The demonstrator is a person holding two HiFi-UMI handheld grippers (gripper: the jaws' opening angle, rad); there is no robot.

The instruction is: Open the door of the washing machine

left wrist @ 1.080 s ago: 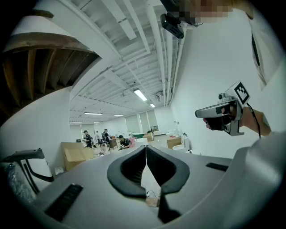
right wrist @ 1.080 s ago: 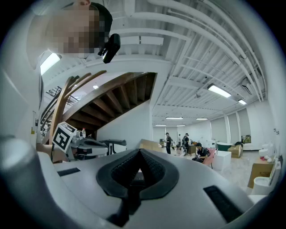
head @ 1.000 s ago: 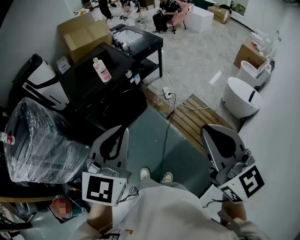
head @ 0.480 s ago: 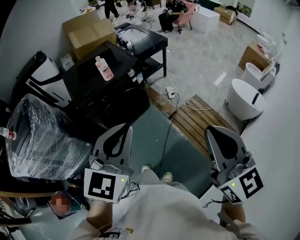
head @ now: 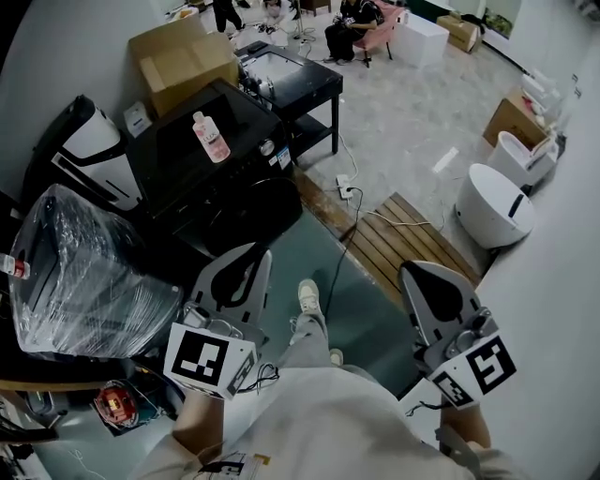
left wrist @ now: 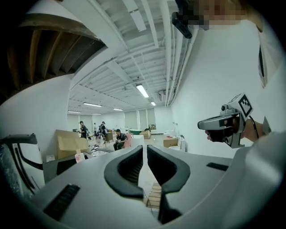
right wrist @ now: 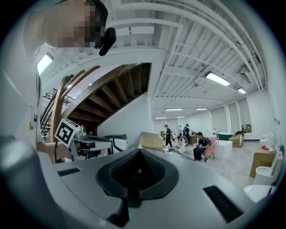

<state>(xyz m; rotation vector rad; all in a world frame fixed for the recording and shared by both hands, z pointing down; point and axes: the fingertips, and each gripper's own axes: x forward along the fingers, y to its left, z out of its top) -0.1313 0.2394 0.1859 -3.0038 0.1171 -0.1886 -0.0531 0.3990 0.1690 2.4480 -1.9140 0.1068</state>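
Note:
The black washing machine [head: 178,155] stands at the left of the head view, its dark round door [head: 246,214] facing the green floor. A pink bottle [head: 208,137] lies on its top. My left gripper [head: 257,257] hovers just in front of the door, apart from it, jaws shut and empty. My right gripper [head: 413,274] hangs further right over the floor, also shut on nothing. In the left gripper view the left gripper [left wrist: 145,154] points level past the machine's top [left wrist: 56,164]. The right gripper view shows the right gripper [right wrist: 139,154] pointing into the room.
A plastic-wrapped appliance [head: 84,272] sits left of the machine. Behind it are a cardboard box [head: 183,54] and a black table [head: 292,82]. A cable [head: 339,246], a wooden pallet [head: 405,242] and a white tub [head: 491,208] lie to the right. People [head: 352,21] are far back.
One shoe has stepped forward onto the green floor between the grippers. Both grippers have shifted a little toward the machine; both stay shut.

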